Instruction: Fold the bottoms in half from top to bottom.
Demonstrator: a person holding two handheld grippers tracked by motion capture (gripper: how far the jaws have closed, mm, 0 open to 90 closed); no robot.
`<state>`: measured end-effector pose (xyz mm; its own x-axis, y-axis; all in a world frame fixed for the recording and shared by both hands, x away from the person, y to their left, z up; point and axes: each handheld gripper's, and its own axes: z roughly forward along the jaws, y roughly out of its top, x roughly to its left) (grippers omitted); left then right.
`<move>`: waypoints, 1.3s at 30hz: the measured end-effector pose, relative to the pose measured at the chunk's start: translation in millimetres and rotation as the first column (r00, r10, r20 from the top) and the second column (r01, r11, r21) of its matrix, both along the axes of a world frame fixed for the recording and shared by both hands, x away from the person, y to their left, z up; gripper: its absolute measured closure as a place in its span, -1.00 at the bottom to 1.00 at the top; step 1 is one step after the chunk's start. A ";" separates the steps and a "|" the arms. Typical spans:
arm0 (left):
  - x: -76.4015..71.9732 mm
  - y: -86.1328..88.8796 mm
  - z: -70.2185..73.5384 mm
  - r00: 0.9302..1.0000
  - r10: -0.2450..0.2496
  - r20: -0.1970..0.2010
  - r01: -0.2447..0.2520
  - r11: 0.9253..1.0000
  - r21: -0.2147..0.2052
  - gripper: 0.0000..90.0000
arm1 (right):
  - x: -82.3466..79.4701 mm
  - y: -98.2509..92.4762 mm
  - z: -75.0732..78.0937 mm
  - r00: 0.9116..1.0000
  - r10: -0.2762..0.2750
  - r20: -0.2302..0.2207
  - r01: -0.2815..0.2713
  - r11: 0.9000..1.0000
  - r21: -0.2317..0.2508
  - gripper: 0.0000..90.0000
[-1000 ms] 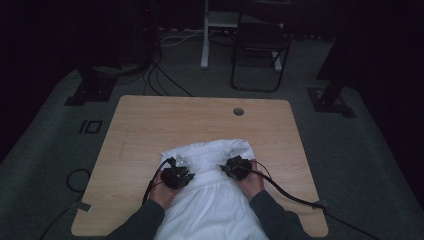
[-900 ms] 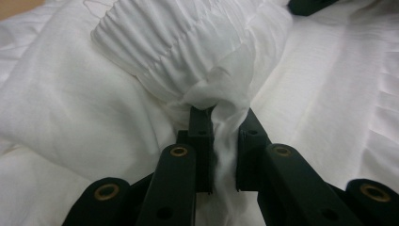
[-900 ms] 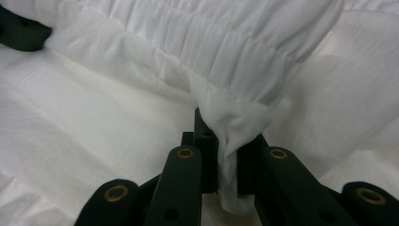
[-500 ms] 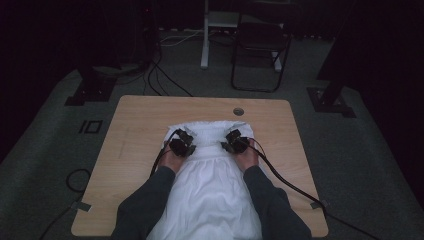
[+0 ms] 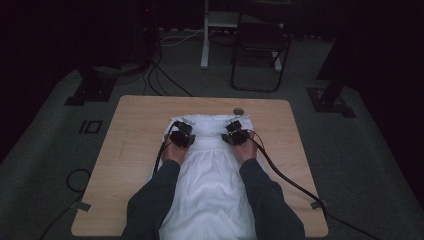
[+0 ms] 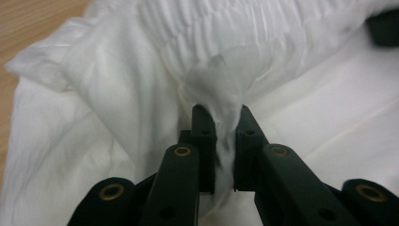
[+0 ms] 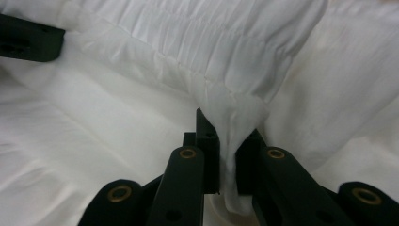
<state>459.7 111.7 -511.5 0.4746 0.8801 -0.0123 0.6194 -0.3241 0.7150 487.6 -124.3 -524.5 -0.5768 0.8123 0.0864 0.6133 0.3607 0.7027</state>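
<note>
A white garment lies lengthwise on the wooden table, its gathered elastic band at the far end. My left gripper is shut on a pinch of cloth just below the band, and the fabric bunches up between its fingertips. A hand's width to the right, my right gripper is shut on the same cloth. The fabric rises in a fold out of my right gripper's fingertips. Both forearms rest along the garment's sides.
A round cable hole sits in the table just beyond the garment. Black cables trail back from both grippers over the table. A folding chair and stand bases stand on the floor behind. Bare wood lies left and right of the garment.
Both grippers have moved away from the person toward the far edge, carrying the garment's gathered end with them. The cloth now lies stretched out longer over the table.
</note>
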 end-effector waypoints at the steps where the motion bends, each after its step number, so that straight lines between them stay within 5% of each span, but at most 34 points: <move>1: -5.0 2.3 5.3 1.000 -0.003 0.016 0.004 1.000 -0.028 0.85 | -3.9 -2.8 5.3 1.000 0.011 0.012 -0.011 1.000 0.014 0.88; 5: -33.1 7.8 33.5 0.994 -0.049 0.095 0.056 0.996 -0.074 0.87 | -26.7 -9.8 33.5 0.994 0.047 0.097 -0.050 0.998 0.031 0.88; 7: -51.8 11.4 48.7 0.987 -0.081 0.140 0.093 0.992 -0.086 0.87 | -48.2 -14.1 55.4 0.983 0.091 0.162 -0.096 0.995 0.025 0.88; 12: -104.4 18.9 71.0 0.969 -0.148 0.196 0.168 0.982 -0.090 0.87 | -82.3 -18.9 74.0 0.966 0.141 0.215 -0.153 0.987 0.041 0.88; 16: -138.3 22.7 57.0 0.967 -0.192 0.165 0.208 0.974 -0.085 0.86 | -118.1 -22.6 66.9 0.960 0.188 0.209 -0.203 0.978 0.051 0.88; 20: -155.6 21.9 20.2 0.973 -0.226 0.053 0.230 0.970 -0.076 0.85 | -143.6 -24.2 38.9 0.962 0.222 0.157 -0.230 0.972 0.037 0.87; 24: -154.8 16.9 -16.1 0.967 -0.245 -0.064 0.243 0.969 -0.031 0.85 | -153.8 -20.3 3.1 0.966 0.248 0.071 -0.249 0.969 -0.002 0.87; 27: -146.3 12.3 -32.7 0.966 -0.240 -0.093 0.241 0.971 0.000 0.84 | -152.8 -18.4 -15.0 0.969 0.243 0.029 -0.243 0.970 -0.008 0.86; 30: -135.5 10.2 -31.0 0.966 -0.247 -0.077 0.252 0.966 0.061 0.84 | -148.8 -11.4 -23.8 0.972 0.236 0.025 -0.234 0.970 -0.067 0.86; 33: -121.7 9.4 -29.5 0.969 -0.237 -0.070 0.243 0.966 0.093 0.83 | -137.6 -8.2 -27.7 0.974 0.225 0.019 -0.223 0.973 -0.056 0.86; 37: -104.5 6.8 -28.4 0.977 -0.200 -0.076 0.206 0.975 0.084 0.83 | -109.5 -5.0 -28.5 0.976 0.213 0.052 -0.208 0.975 -0.083 0.87; 39: -97.7 3.7 -27.8 0.977 -0.199 -0.074 0.205 0.974 0.098 0.83 | -102.4 -4.5 -28.1 0.977 0.206 0.054 -0.201 0.976 -0.089 0.87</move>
